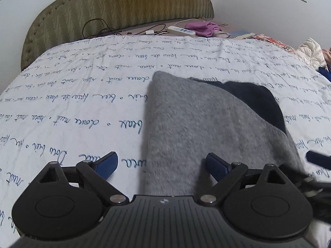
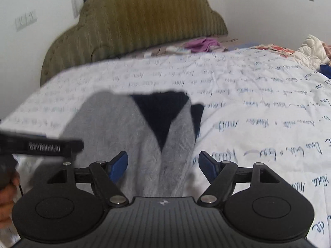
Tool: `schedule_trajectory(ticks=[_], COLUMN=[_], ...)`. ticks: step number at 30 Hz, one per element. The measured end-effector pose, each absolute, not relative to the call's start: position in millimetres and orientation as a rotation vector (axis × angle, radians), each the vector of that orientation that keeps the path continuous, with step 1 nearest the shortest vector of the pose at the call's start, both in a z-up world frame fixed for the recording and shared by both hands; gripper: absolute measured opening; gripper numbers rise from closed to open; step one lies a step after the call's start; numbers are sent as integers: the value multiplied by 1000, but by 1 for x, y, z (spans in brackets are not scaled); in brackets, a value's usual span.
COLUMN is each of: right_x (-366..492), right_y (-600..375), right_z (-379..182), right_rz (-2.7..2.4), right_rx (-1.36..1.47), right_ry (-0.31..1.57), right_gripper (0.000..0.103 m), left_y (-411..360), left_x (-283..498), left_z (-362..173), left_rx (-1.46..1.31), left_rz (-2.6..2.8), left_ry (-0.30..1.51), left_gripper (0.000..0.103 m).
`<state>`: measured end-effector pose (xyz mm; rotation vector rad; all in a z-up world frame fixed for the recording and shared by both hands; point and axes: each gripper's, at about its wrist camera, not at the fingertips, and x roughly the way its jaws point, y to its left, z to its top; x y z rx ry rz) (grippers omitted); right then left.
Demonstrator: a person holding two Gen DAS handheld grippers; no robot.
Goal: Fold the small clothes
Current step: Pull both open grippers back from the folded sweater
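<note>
While both grippers are held low over the bed, a grey garment [image 1: 198, 128] lies on the white bedspread [image 1: 72, 103], which is printed with blue handwriting. The garment is folded, and a dark navy part [image 1: 256, 101] shows at its far right side. In the right wrist view the same grey garment [image 2: 124, 128] is seen with two grey flaps meeting in a line, and the navy part [image 2: 163, 113] appears as a triangle between them at the far end.

The left gripper [image 1: 163, 165] has its blue fingers spread apart and grasps nothing; its right finger is over the near part of the garment and its left finger is over the bedspread. The right gripper [image 2: 163, 165] is also released, with its fingers wide apart. Its left finger is over the grey cloth, its right finger over the bedspread [image 2: 258, 113].

In the right wrist view the left gripper [image 2: 41, 145] comes in from the left, just beside the garment. This view is blurred.

At the far end stands an olive headboard [image 1: 124, 6]. Near it lie a white power strip [image 1: 181, 30], black cables [image 1: 99, 29] and a purple cloth [image 1: 203, 28]. More clothes [image 1: 310, 55] are piled at the far right.
</note>
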<state>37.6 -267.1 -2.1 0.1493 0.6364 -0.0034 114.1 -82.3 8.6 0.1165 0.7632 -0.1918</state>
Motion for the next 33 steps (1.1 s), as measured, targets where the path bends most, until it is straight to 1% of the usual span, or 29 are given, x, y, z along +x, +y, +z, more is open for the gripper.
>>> schedule_trajectory(ticks=[3,6,7,8,17,28,33], right_x=[45,32,29,25,6,-8,-16], right_y=[-265,-265,-263,-261,-245,-237,-230], right_z=[-18,-12,-9,-5,7,2,2], right_rz=[-81,-82,-89,-97,-59,-55,-54], right_rx=[117,172,170,164,159,179,179], right_ry=[712,689,679,667,657,692,695], right_gripper=[76,78,82,84,90,92,96], left_y=[-82,-79,-78,-77,-73,-65,-63], left_x=[107,102,101,99,83,63,50], left_z=[6,3,3,4,3,5,7], left_rx=[126,125,121,118,133,131,139], left_rz=[-193,-192,-192,-192,-182,-182,-182], left_ry=[769,778,780,781,785,788,783], left_gripper=[94,94,94,94,94,94,95])
